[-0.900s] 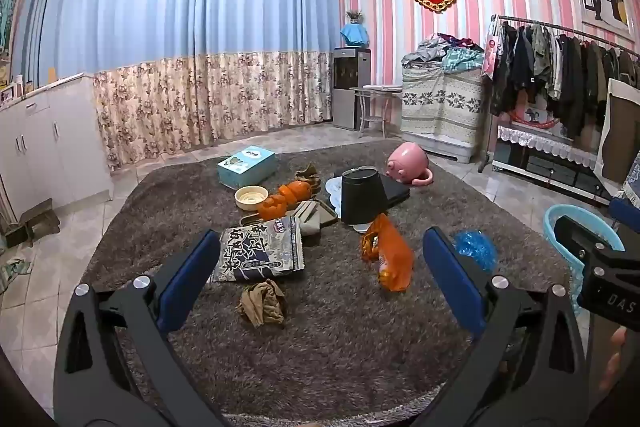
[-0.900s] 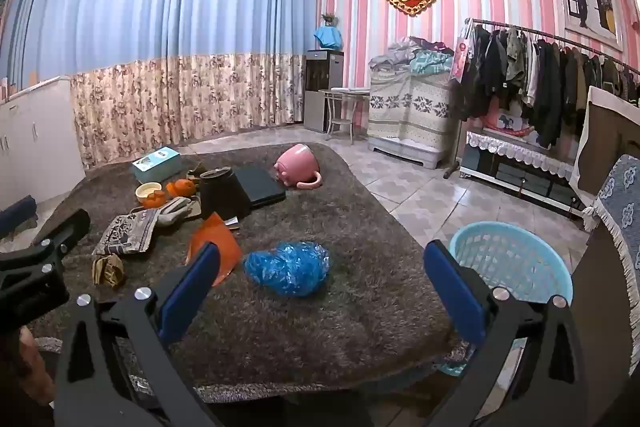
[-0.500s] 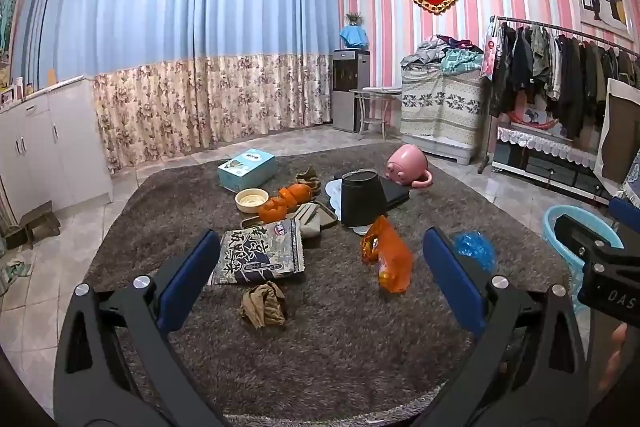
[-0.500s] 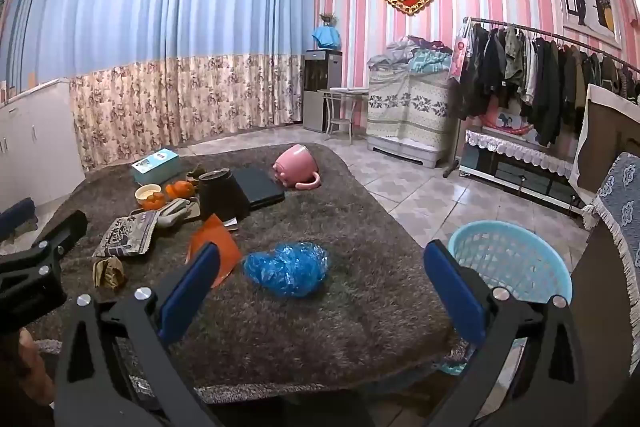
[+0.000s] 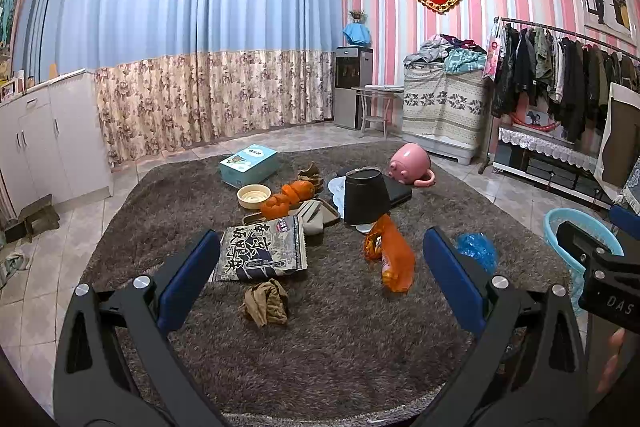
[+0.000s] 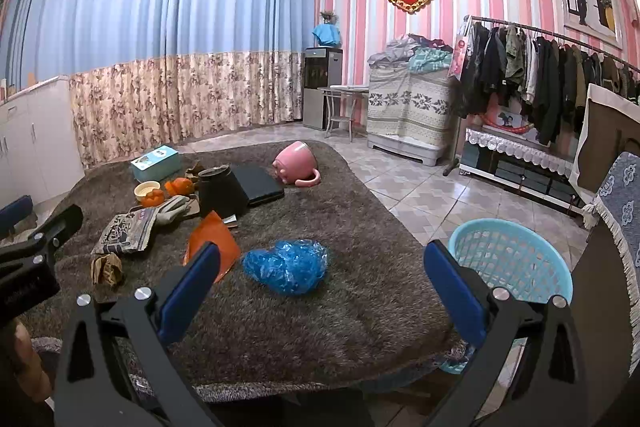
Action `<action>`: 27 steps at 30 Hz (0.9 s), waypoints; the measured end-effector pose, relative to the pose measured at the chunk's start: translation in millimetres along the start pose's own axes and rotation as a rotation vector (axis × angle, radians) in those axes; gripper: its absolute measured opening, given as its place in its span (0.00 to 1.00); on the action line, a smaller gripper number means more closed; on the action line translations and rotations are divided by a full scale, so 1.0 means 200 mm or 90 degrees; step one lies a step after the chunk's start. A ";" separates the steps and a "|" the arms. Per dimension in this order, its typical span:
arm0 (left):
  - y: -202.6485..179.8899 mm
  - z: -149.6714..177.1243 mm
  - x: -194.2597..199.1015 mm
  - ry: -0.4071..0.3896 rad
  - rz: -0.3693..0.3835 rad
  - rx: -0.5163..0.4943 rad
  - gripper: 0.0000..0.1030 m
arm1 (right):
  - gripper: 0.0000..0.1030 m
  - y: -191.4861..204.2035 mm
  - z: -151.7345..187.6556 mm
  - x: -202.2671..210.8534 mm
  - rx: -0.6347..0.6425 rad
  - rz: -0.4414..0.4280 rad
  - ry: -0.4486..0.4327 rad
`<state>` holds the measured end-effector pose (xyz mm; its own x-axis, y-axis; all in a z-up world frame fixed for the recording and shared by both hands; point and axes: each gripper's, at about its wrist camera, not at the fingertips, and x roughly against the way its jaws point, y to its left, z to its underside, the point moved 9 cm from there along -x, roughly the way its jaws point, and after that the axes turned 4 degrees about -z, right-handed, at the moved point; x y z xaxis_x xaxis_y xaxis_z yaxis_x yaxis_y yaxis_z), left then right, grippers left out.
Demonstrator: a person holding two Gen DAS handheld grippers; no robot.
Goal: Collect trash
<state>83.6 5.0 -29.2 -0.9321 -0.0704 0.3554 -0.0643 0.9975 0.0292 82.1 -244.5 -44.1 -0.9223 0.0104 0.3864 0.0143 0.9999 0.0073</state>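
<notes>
1. Blue-padded jaws of the left gripper (image 5: 320, 277) are seen spread as wide as they go in the left wrist view, with nothing between the pads and nothing gripped. A crumpled brown wrapper (image 5: 266, 303) lies on the shaggy grey cloth (image 5: 340, 347) just ahead of the gap, slightly toward the left finger. Behind it, a printed snack bag (image 5: 262, 247) lies flat, touching or nearly touching the wrapper. An orange packet (image 5: 392, 255) is set ahead and toward the right finger, its long axis running from near to far, roughly along the line of approach.

2. Also in that view, a blue plastic bag (image 5: 476, 251) is partly hidden behind the right finger, and a light blue basket (image 5: 560, 227) shows at the far right, beyond the cloth's edge.

3. In the right wrist view, the right gripper (image 6: 322, 281) is likewise held fully apart and empty. The blue plastic bag (image 6: 288, 267) sits almost dead centre ahead of the gap, its longer side lying across the line of approach.

4. The light blue basket (image 6: 512, 259) stands below the cloth's edge, just behind the right finger, well nearer this hand than the other.

5. It is judged that the bag falls to the right hand and the brown wrapper to the left, each being the closest piece on its own side.
</notes>
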 end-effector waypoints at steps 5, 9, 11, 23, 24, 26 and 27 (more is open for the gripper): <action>0.01 0.00 0.00 0.002 0.002 0.000 0.95 | 0.96 0.01 0.02 0.00 0.001 0.002 -0.003; 0.03 0.03 -0.03 0.006 0.001 0.004 0.95 | 0.96 0.01 0.02 0.00 0.002 0.002 -0.003; 0.04 0.03 -0.03 0.007 0.000 0.005 0.95 | 0.96 0.01 0.02 0.00 0.002 0.002 -0.003; 0.07 0.03 -0.04 0.012 -0.004 0.007 0.95 | 0.96 0.01 0.02 0.00 0.002 0.003 -0.003; 0.06 0.03 -0.04 0.012 -0.003 0.006 0.95 | 0.96 0.01 0.02 0.00 0.002 0.003 -0.003; 0.06 0.04 -0.04 0.012 -0.005 0.005 0.95 | 0.96 0.01 0.02 0.00 0.002 0.003 -0.003; 0.07 0.04 -0.04 0.013 -0.006 0.005 0.95 | 0.96 0.01 0.02 0.00 0.002 0.003 -0.003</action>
<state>87.6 19.1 -38.9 -0.9240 -0.0804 0.3739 -0.0763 0.9967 0.0258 80.3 -242.7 -47.5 -0.9238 0.0154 0.3826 0.0179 0.9998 0.0029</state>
